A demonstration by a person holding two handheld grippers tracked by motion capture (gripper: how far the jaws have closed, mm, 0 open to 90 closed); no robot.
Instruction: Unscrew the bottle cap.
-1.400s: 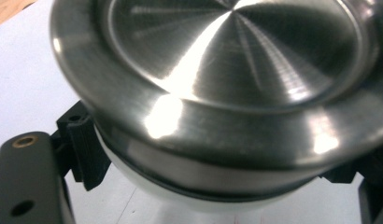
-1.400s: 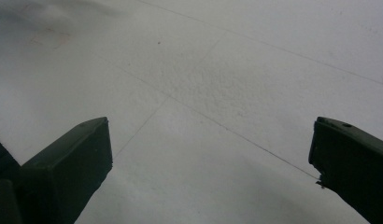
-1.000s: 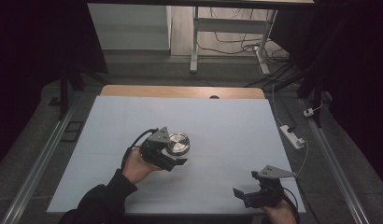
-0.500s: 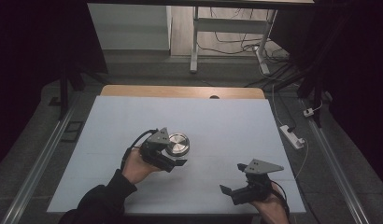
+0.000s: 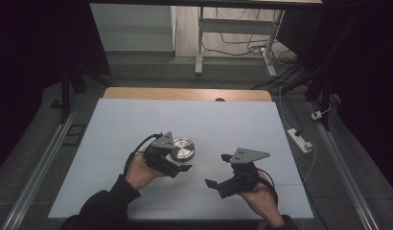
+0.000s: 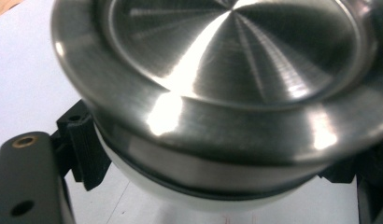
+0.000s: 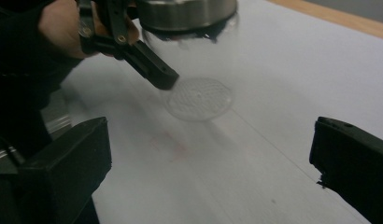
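A person works at a pale table with a gripper in each hand. The left gripper sits left of the table's middle and is clamped on a clear glass jar just below its steel lid. From above, the lid is a shiny round disc just right of the left hand. In the left gripper view the lid is seen very close, with one ribbed black pad pressed against the glass under its rim. The right gripper view looks across at the jar: its patterned base seems to rest on the table, though I cannot be sure it is not lifted a little.

The right gripper hovers over the near right part of the table, well apart from the jar, its jaws spread wide with nothing between them. It points toward the jar.

My guess is the right gripper is meant to take the lid. The risks I see: smooth steel and glass could slip under the pads; a sideways nudge from the right gripper could tilt the jar in the left grip; and if the lid is twisted hard, the glass may turn in the left jaws instead of the lid coming free.
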